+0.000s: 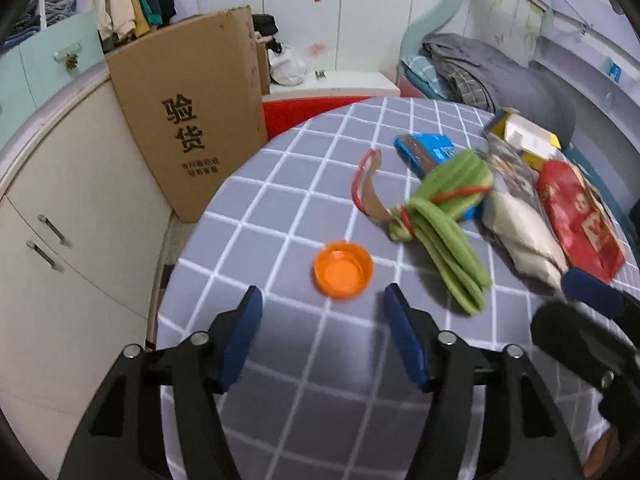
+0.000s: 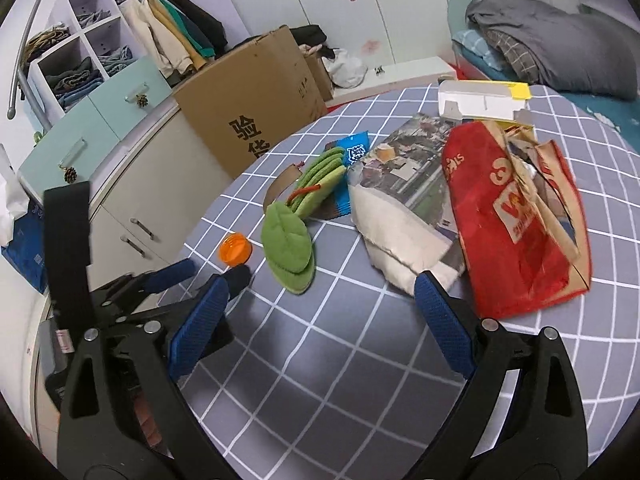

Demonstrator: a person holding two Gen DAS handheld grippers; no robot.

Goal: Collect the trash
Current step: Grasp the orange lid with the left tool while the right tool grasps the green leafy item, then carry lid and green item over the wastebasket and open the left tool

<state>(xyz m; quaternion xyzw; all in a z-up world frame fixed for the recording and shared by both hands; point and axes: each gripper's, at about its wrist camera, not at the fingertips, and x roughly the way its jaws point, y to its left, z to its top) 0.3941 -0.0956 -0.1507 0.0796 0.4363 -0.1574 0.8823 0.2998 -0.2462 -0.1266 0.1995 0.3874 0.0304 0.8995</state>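
A round table [image 1: 280,184] with a grey checked cloth holds scattered trash. An orange cap [image 1: 343,274] lies open side up near the table's left edge, just ahead of the left hand-held gripper [image 1: 322,300]. Its blue pads stand apart with nothing between them, and the cap sits beyond their tips, untouched. Right of the cap lie green insoles [image 1: 440,216] tied with red cord, a curled cardboard strip [image 1: 366,190], a blue wrapper [image 1: 428,150], a magazine [image 2: 404,168], a red bag [image 2: 516,216] and a white and yellow box [image 2: 480,100]. The right hand-held gripper [image 2: 320,294] hangs wide open and empty above bare cloth, its right pad close to the magazine's pale corner. A cardboard box [image 1: 188,120] stands beside the table.
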